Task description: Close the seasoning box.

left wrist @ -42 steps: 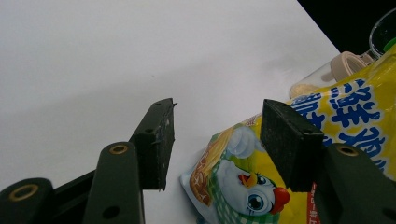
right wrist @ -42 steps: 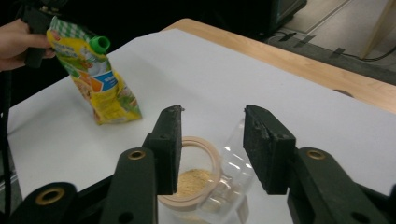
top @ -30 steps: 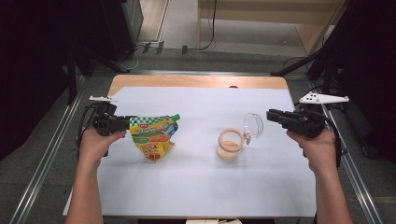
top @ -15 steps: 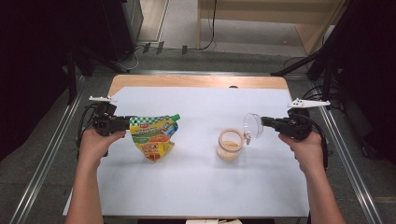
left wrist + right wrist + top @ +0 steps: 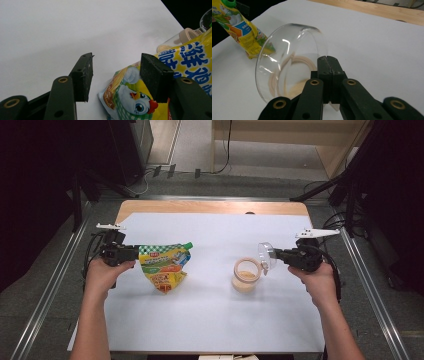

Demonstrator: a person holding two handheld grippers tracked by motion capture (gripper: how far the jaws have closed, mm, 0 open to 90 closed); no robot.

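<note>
Right gripper, clamped on the clear round glass lid of the glass jar of beige powder, could tip the jar if the hinged lid is pulled sideways, while the left gripper, jaws half open astride the yellow-green spouted pouch, may let it slump.

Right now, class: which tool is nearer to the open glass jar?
Right. The right tool holds the clear lid just beside the jar; the left tool is across the table at the yellow pouch.

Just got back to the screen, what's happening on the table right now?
A person works at a table with a claw in each hand. The right claw is shut on the rim of a clear lid, holding it tilted just beside the open jar of pale powder. The left claw is at the edge of a yellow pouch with a green cap; whether its pads press the pouch is unclear.
</note>
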